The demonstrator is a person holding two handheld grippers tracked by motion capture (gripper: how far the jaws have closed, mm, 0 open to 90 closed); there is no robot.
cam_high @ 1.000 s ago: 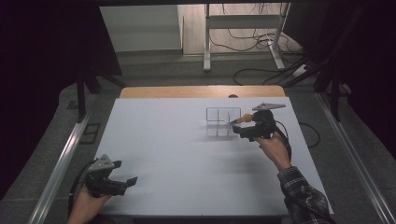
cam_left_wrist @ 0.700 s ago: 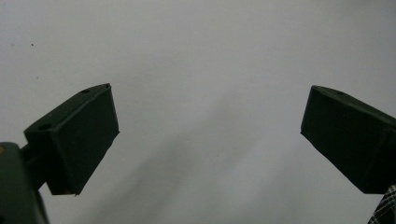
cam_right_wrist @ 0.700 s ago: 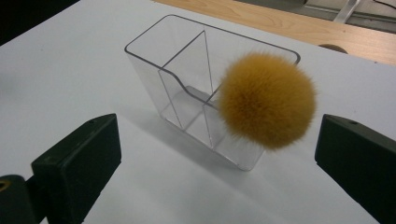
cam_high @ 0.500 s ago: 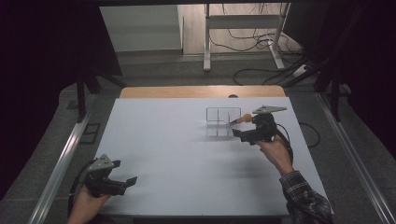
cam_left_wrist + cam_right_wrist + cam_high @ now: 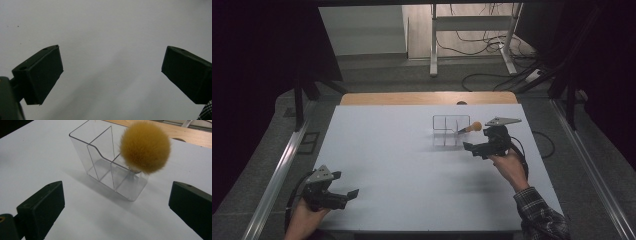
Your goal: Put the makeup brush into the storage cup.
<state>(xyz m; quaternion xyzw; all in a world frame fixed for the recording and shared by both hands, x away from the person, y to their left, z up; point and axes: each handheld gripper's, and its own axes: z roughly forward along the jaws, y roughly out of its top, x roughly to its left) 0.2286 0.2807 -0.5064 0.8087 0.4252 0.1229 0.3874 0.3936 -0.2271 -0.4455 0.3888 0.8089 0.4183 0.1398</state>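
Brush (image 5: 145, 147) sits in the holder (image 5: 107, 167) ahead of our released right gripper (image 5: 117, 212); next we retreat; left gripper (image 5: 111, 75) open too.

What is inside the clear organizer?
A brush stands in one end compartment of the organizer, its orange head above the rim. Its handle is blurred behind the plastic. The other compartments look empty.

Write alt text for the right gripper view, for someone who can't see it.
A makeup brush with a fluffy orange-yellow head stands in an end compartment of a clear plastic organizer on a white table. The right gripper faces it with its two black jaws wide apart and empty in the foreground.
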